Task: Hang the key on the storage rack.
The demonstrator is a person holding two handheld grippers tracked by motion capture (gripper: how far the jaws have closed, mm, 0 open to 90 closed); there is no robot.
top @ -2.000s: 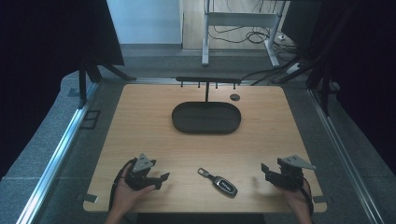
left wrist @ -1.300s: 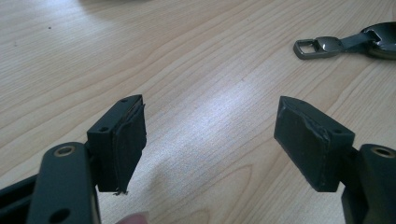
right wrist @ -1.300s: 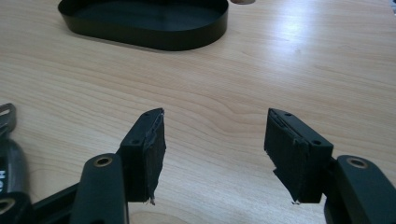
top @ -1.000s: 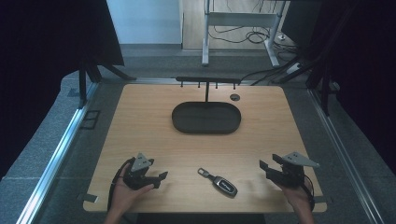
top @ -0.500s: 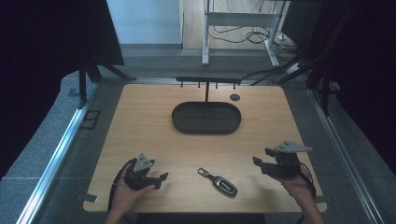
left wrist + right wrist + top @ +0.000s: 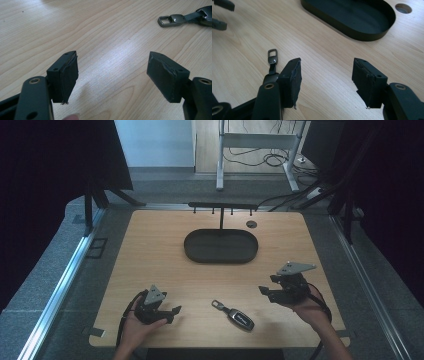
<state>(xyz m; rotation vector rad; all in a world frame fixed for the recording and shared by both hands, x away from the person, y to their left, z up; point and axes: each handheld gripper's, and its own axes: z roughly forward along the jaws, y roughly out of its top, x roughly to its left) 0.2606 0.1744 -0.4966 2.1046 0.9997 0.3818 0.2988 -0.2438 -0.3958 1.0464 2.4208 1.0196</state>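
A black car key [image 6: 234, 314] with a metal loop lies near the table's front edge, between my two grippers. My left gripper [image 6: 171, 311] rests low at the front left, open, its empty jaws pointing right toward the key [image 6: 175, 18]. My right gripper [image 6: 266, 293] hovers above the table to the right of the key, open with nothing between its pads; its jaws have just been closing a little. In the right gripper view [image 6: 325, 72] the key's loop [image 6: 272, 56] shows just left of the left jaw, which hides part of the key's body.
A black oval tray [image 6: 221, 246] sits empty at the table's middle back, its rim [image 6: 352, 32] ahead of the right gripper. Behind it stands a black bar with hooks [image 6: 221, 206]. A round hole [image 6: 251, 224] marks the tabletop near the tray.
My right gripper has risen off the table and moved left and forward toward the key. The left gripper and the key have stayed put.
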